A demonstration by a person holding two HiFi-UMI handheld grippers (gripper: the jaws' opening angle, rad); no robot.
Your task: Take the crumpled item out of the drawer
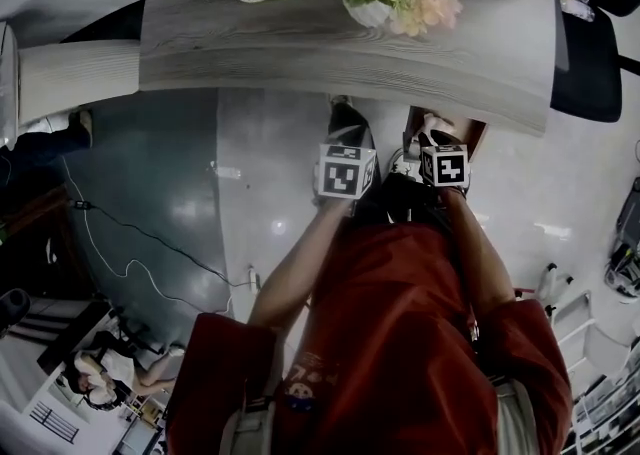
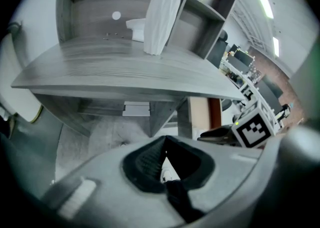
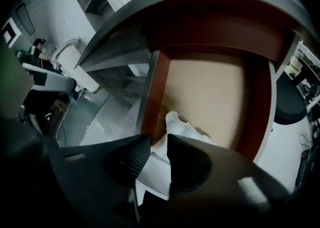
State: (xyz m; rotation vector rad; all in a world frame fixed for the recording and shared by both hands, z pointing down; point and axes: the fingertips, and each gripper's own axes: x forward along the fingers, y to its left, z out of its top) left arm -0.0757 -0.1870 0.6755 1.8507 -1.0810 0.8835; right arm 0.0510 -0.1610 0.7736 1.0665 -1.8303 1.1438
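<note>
Left gripper [image 2: 165,143] hangs before the desk [image 2: 115,66], jaws tip to tip, nothing in them. Right gripper [image 3: 159,146] pinches the paper [image 3: 184,129], white and crumpled, in the near left corner of the drawer [image 3: 210,91]; the jaws hide its lower part.

The right tool [image 3: 158,140] hides the lower part of the crumpled item [image 3: 177,125].
</note>
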